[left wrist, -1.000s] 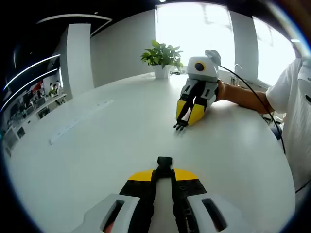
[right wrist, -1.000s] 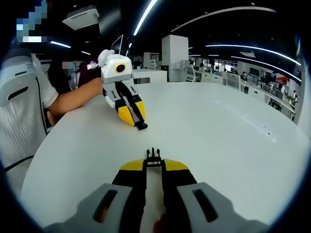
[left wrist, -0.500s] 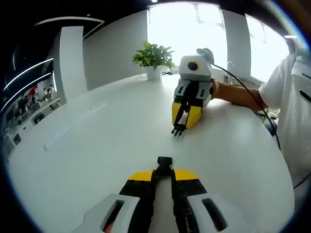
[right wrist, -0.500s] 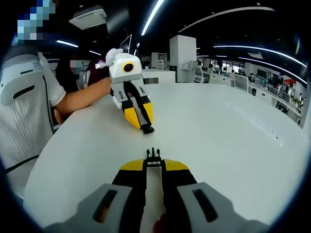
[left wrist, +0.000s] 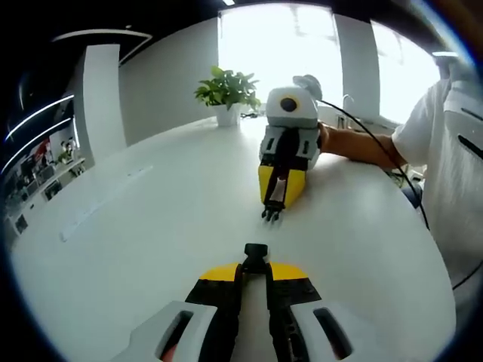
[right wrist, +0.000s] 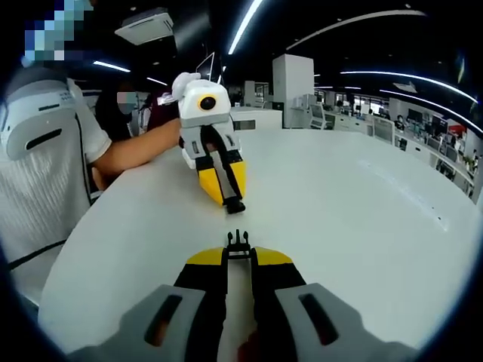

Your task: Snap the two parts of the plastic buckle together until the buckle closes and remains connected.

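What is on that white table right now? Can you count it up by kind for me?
Claws: 2, the left claw and the right claw, facing each other.
Buckle halves: 2, a socket half in the left claw and a pronged half in the right, not yet joined.
Potted plants: 1, the plant at the table's far edge.
Total: 5.

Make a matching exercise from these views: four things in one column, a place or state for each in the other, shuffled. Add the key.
Things:
1. left gripper
2. right gripper
3. plant
4. table

Places or states:
A. white, bare between the two grippers
B. shut on the pronged buckle half
C. at the table's far edge, by the window
D. shut on the socket buckle half

Pairs: 1-D, 2-B, 3-C, 4-A
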Tool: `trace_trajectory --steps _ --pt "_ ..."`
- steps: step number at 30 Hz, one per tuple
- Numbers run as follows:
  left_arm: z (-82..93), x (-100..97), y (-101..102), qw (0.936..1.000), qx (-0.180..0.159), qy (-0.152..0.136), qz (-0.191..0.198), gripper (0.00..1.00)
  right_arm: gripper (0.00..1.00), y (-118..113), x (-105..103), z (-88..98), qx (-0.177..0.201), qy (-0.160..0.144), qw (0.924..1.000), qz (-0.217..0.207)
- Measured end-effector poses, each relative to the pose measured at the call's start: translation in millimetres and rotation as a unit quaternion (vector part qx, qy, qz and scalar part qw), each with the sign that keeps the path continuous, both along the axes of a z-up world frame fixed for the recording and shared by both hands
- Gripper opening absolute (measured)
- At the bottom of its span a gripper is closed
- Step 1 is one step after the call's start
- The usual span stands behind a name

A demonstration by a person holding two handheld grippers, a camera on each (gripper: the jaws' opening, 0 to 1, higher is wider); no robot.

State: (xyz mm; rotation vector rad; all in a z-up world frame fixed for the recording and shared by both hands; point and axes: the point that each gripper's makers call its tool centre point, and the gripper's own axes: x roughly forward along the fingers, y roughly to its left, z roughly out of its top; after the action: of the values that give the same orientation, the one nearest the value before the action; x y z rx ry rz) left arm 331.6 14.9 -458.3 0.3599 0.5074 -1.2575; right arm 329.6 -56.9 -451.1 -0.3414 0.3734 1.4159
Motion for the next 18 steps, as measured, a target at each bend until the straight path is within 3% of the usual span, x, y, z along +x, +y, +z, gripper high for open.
trace_trajectory --steps 18 --pt "-3.0 -8.8 -6.2 0.9998 0.005 -0.001 -0.021 0.12 0.12 4.0 -5.4 -0.9 0.003 -0.002 0.9999 0.015"
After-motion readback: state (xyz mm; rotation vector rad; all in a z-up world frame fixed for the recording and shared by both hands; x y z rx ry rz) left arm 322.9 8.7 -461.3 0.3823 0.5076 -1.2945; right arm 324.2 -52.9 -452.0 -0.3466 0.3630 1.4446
